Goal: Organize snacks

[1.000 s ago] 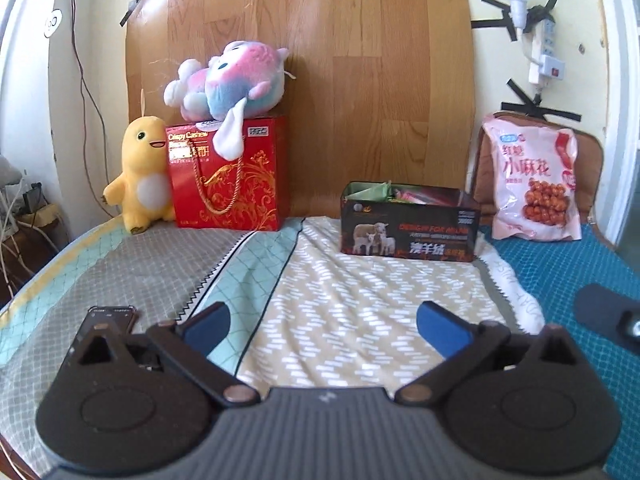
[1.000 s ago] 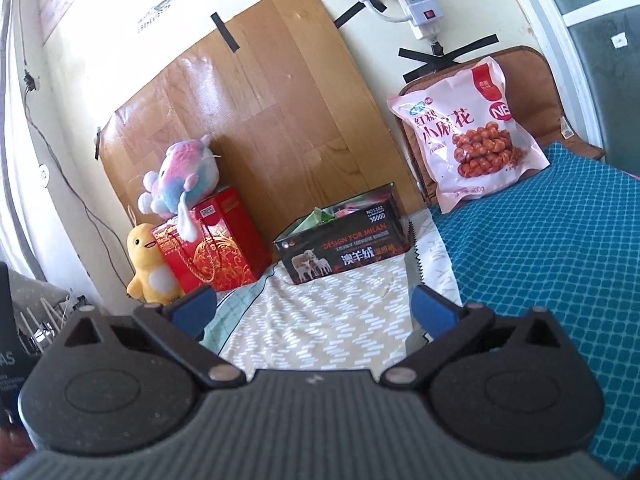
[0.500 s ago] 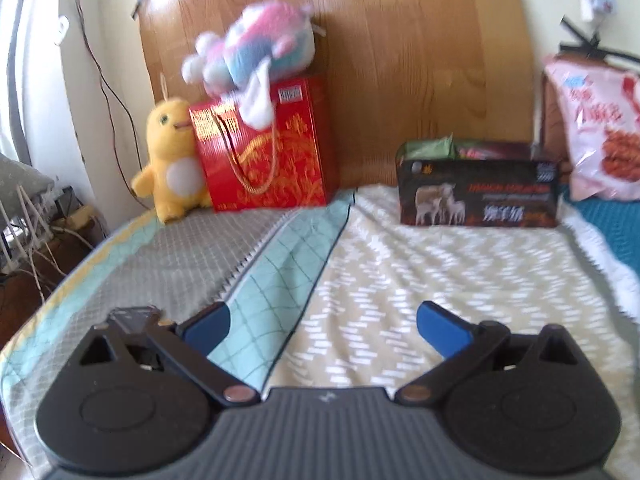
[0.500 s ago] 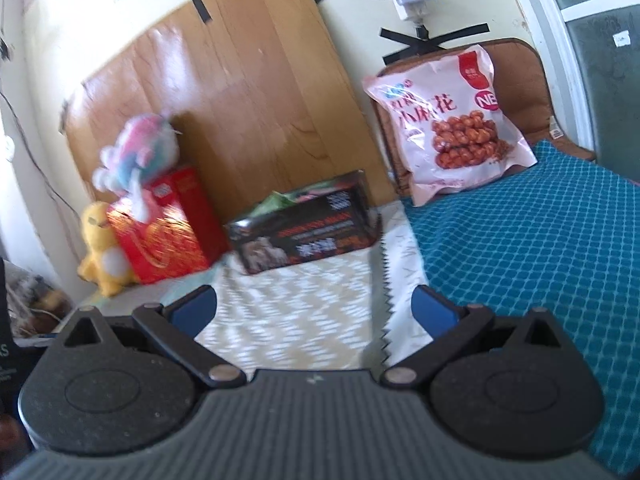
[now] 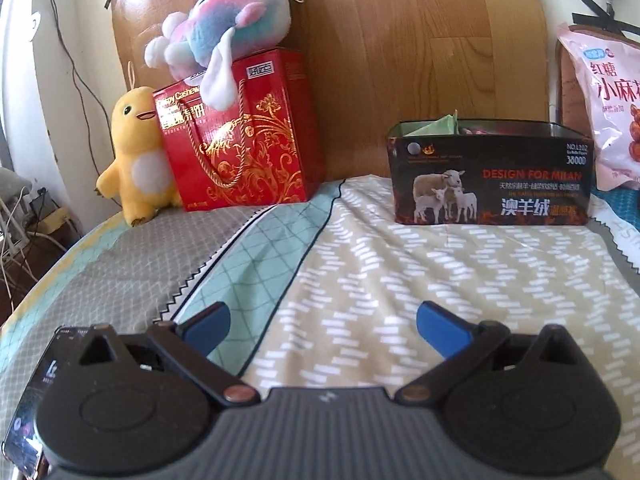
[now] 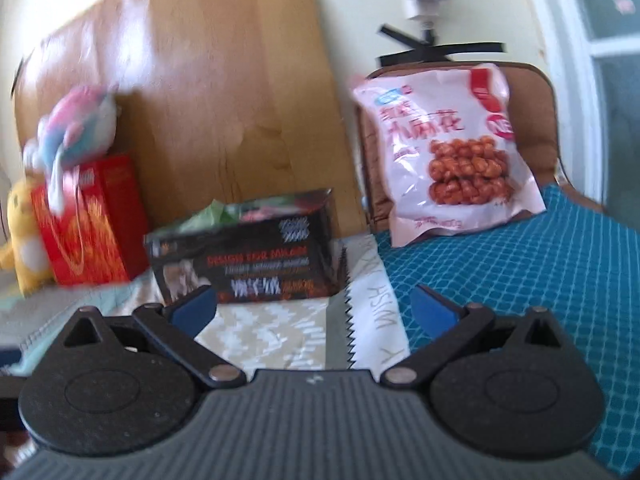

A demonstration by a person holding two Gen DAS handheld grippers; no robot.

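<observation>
The pink snack bag (image 6: 448, 152) stands propped upright against a brown cushion (image 6: 536, 120) at the head edge of the bed, on the teal checked cover (image 6: 520, 280), near the right edge. It is a sealed, glossy, pillow-shaped pouch with red print and a picture of brown twisted snacks; it looks full, soft and slippery. The likely failure is a pinch on the smooth film alone: the claw can slide off, or the bag can topple forward off the cushion when touched low. A hard squeeze through the middle can crush the brittle contents. Just to the left of the bag, on the patterned bedspread (image 5: 400, 280), sits the open black box (image 5: 490, 182) printed with sheep, with a green packet (image 5: 438, 125) and other wrappers showing above its rim; it appears to be the collecting container, and the large bag may not fit flat, so forcing it in can tip the light box or spill what it holds. The right-wrist view is blurred, so fine alignment cannot be judged. Further left, at the head edge, stand a red gift box (image 5: 244, 132) with a pastel plush (image 5: 224, 28) on top and a yellow duck plush (image 5: 134, 148) beside it. The left claw (image 5: 323, 326) and the right claw (image 6: 313, 306) are both spread wide and carry nothing.
</observation>
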